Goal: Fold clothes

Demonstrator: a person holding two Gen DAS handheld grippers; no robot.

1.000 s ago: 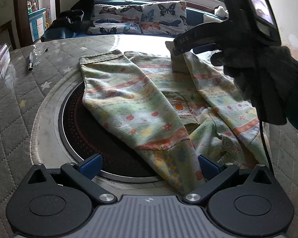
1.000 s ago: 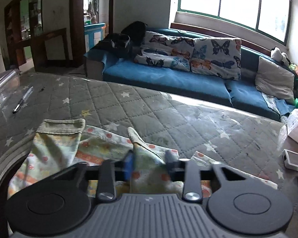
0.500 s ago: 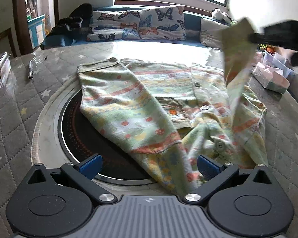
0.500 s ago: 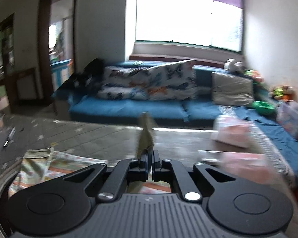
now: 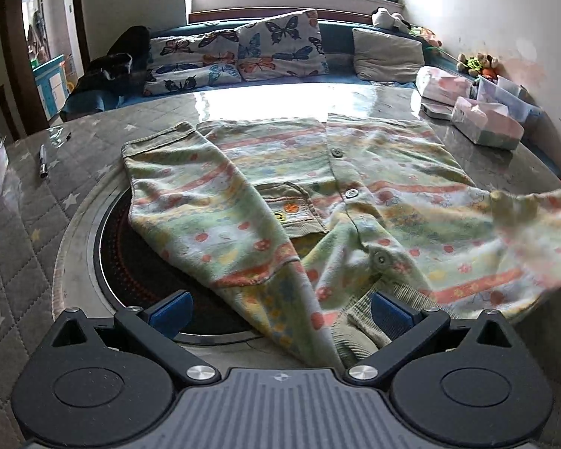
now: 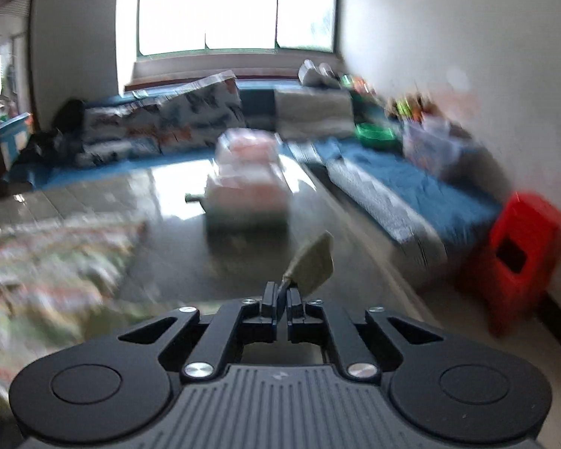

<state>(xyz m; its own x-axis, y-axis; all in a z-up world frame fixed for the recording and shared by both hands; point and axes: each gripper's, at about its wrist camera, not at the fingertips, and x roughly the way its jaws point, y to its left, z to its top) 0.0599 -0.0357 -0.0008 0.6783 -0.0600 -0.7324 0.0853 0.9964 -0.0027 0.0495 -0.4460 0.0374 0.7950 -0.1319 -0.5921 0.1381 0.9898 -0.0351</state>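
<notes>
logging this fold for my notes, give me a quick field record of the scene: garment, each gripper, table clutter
garment: patterned button-up top, spread on the quilted table, one sleeve folded across the front
right sleeve: stretched out toward the right edge, blurred
left gripper: open, straddling the collar end
right gripper: shut on the sleeve cuff
clutter: pen, boxes

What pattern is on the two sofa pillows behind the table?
Butterflies, multicoloured on a pale ground: the pillows show best in the left wrist view.

Home living room – sofa (image 5: 336, 43), butterfly cushions (image 5: 280, 43)
</notes>
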